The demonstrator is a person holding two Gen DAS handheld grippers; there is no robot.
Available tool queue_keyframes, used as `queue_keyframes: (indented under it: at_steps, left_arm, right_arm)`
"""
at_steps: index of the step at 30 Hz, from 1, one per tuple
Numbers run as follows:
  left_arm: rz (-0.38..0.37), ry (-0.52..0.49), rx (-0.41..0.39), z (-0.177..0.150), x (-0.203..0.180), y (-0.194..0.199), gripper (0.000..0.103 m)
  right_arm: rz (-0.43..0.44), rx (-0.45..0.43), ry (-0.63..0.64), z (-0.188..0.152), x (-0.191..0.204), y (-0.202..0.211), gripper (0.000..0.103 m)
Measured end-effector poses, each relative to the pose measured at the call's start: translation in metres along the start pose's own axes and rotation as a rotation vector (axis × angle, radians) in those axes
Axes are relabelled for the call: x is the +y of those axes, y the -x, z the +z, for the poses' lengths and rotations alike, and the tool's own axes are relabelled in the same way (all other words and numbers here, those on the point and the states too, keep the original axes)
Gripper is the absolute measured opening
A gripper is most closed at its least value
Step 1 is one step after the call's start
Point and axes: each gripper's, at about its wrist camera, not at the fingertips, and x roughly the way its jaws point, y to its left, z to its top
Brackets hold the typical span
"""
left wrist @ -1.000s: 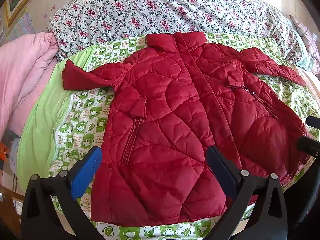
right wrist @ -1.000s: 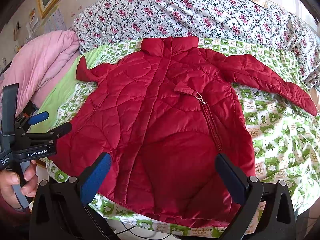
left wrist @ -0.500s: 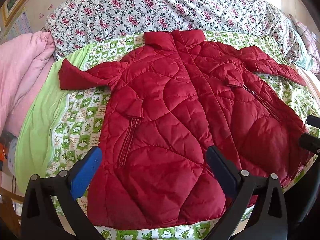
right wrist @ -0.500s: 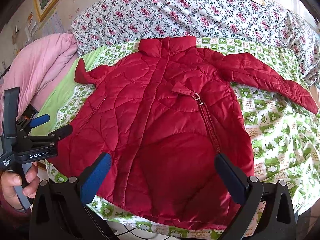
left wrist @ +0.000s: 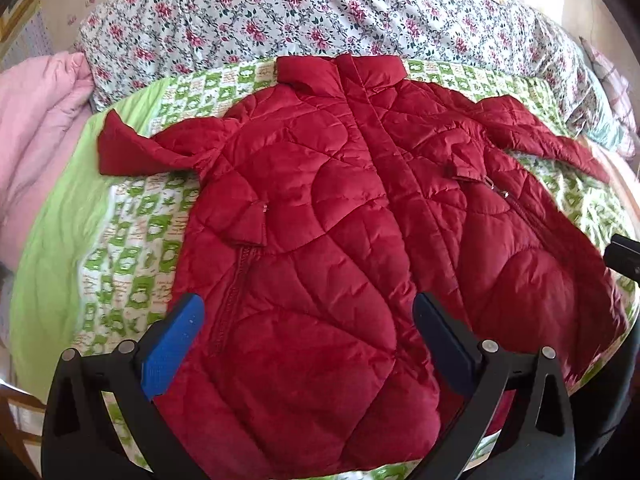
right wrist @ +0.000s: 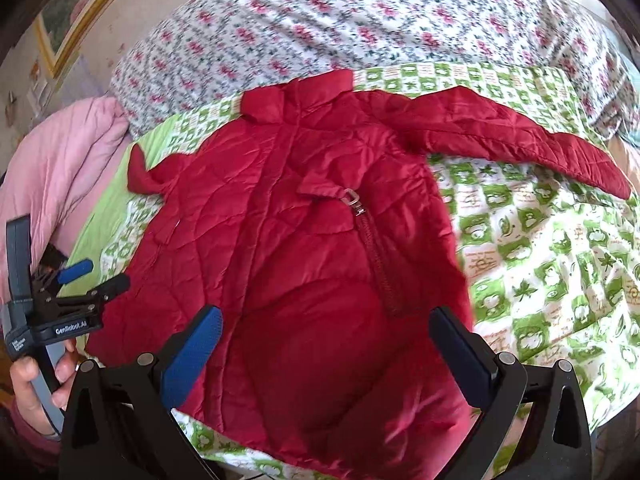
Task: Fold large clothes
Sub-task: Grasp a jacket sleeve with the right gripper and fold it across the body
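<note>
Now | red jacket (left wrist: 320, 220) flat beneath both tools | left tool (left wrist: 308, 336) agape | right tool (right wrist: 328, 340) agape

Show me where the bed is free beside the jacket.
Bare green checked blanket lies under the jacket's long sleeve. A narrower strip runs between the short bunched sleeve and the pink quilt. The middle is all jacket.

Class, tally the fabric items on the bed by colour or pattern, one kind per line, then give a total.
Red jacket: 1
Green checked sheet: 1
Floral quilt: 1
Pink quilt: 1
Total: 4
</note>
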Motion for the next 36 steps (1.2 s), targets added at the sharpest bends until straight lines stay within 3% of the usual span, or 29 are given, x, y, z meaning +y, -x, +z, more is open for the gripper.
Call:
queue_keyframes:
  at_steps: [10,19,27,31,36]
  left_arm:
    - [0.012,0.013,0.0,0.011,0.001,-0.022,0.103]
    - [-0.027,0.072,0.056,0.018,0.007,-0.046,0.103]
    - [-0.03,0.043,0.104,0.016,-0.004,-0.063,0.103]
    - [-0.035,0.03,0.11,0.017,-0.01,-0.067,0.103]
    - [-0.039,0.022,0.124,0.016,-0.013,-0.073,0.103]
  right_arm:
    - [-0.054,-0.021,-0.139,0.023,-0.075,-0.012,0.103]
    - [-0.134,-0.055,-0.345,0.047,-0.195,-0.02,0.102]
    - [-0.117,-0.091,-0.676,0.054,-0.318,-0.05,0.069]
    - [-0.059,-0.121,-0.798,0.054,-0.354,-0.064,0.061]
    - [-0.057,-0.152,-0.866,0.059,-0.376,-0.073,0.048]
